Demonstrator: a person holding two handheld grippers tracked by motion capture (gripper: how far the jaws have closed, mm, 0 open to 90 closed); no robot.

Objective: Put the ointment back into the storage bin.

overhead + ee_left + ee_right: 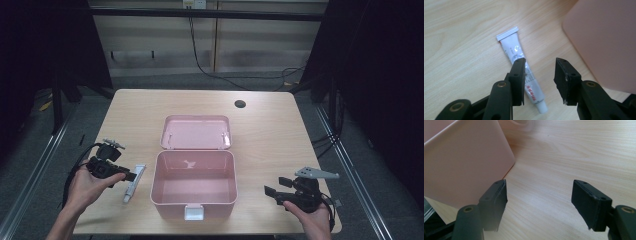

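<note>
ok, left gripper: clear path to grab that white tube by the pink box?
Probably yes. The left gripper hangs open just over the tube, one jaw above it, and bare table surrounds it. The pink box stands close alongside but apart.

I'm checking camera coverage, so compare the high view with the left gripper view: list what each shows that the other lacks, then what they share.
High view alone: the pink box's open lid lying flat behind it, its empty inside, its white front latch, the right tool open over bare table, both of the person's hands, and the round hole near the table's far edge.

Left gripper view alone: the red and grey print on the white tube and its crimped end.

Shared: the tube, the pink box, the wooden table and the open left tool.
</note>
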